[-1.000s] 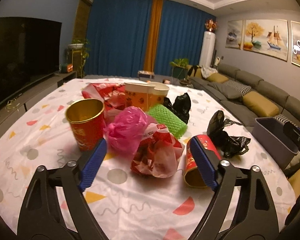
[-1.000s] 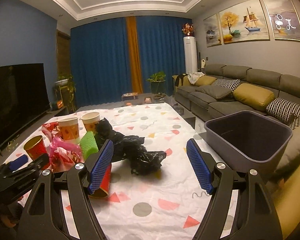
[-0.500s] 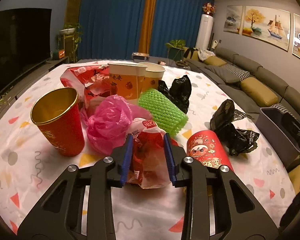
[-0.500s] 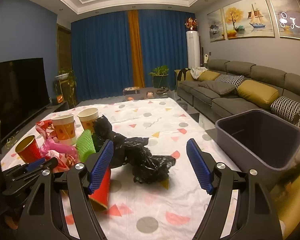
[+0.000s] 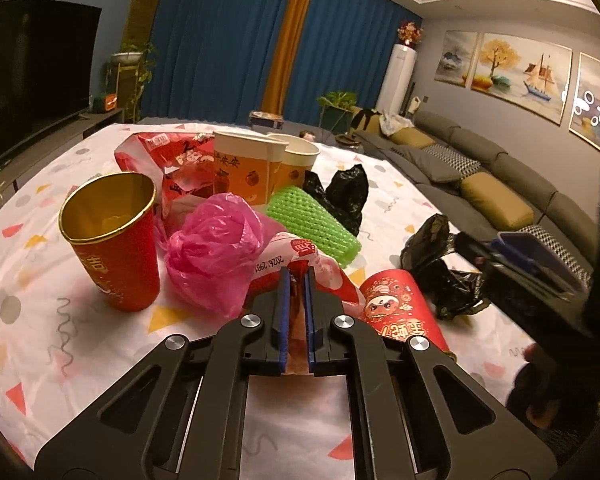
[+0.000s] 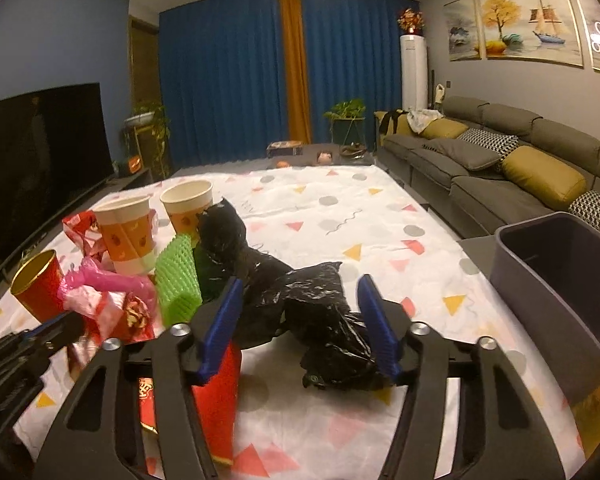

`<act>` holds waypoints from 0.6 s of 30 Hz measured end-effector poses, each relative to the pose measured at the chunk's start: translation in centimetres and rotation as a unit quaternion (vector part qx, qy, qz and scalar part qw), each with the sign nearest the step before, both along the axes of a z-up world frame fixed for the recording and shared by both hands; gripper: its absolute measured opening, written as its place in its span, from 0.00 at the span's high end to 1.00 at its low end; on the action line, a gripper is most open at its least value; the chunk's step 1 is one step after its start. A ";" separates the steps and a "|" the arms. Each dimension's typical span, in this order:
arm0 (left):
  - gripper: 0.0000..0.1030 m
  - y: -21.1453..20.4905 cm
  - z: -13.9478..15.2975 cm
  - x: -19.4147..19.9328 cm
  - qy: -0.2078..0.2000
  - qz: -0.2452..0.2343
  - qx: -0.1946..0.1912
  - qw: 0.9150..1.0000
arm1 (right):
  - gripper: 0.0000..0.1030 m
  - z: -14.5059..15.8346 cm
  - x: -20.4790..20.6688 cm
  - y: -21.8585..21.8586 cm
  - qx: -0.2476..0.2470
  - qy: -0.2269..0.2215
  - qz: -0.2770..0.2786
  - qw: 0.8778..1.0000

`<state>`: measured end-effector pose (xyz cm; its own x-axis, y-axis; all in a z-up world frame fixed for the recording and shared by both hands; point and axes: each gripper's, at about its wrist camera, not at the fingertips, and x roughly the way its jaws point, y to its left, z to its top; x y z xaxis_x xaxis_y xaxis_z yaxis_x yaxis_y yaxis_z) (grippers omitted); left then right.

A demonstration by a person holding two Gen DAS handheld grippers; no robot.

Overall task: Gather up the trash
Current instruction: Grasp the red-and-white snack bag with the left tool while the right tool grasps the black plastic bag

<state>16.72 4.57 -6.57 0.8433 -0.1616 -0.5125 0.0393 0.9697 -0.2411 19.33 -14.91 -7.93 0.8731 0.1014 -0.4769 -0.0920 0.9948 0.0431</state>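
Left gripper (image 5: 296,280) has closed on upright wrapper (image 5: 316,264).

A thin, glossy plastic wrapper (image 5: 324,272), red and white, is crinkling between the ribbed blue pads (image 5: 285,312) of the left gripper (image 5: 296,280), beside a shiny pink film bag (image 5: 216,252) and a green foam net sleeve (image 5: 312,224) with a rough mesh surface. The red paper cup (image 5: 112,240) is showing a gleaming gold foil lining, the black bag (image 6: 320,316) is glinting like thin crumpled plastic, and the tablecloth (image 6: 340,208) is lying matt and soft like cloth.
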 end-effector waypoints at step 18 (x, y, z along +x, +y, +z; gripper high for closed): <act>0.95 1.1 2.6 -3.1 -0.039 0.010 -0.004 0.999 | 0.99 0.7 -1.1 -0.3 -0.010 -0.011 0.015 1.000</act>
<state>13.63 5.63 -3.94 0.8843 -0.1472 -0.4432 0.0383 0.9687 -0.2454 18.27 -15.18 -7.24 0.8797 0.1188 -0.4604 -0.1232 0.9922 0.0207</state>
